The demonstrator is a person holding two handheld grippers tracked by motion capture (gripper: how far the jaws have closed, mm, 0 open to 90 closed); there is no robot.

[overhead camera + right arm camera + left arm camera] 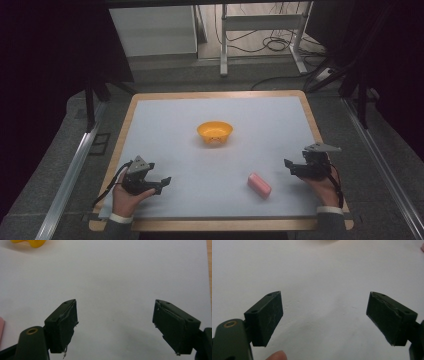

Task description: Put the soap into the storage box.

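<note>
Resting on a white sheet that is covering a wood-edged bench [125, 117], two black claws are sitting at the near corners, each in a person's hand. The left claw [166, 180] is lying near the left edge, its jaws standing wide apart with nothing between them; in the left gripper view its flat rectangular pads [270, 317] are showing fine scratches over bare white surface. The right claw [288, 165] is sitting near the right edge with a grey three-cornered plate on top, its jaws likewise spread wide and gripping nothing; in the right gripper view its pads [67, 323] are looking frayed at the edges. A round, glossy orange bowl [215, 132] is standing mid-bench, toward the far side. A pink, rounded oblong block [259, 185] is lying flat between the claws, nearer the right one but apart from it.
</note>
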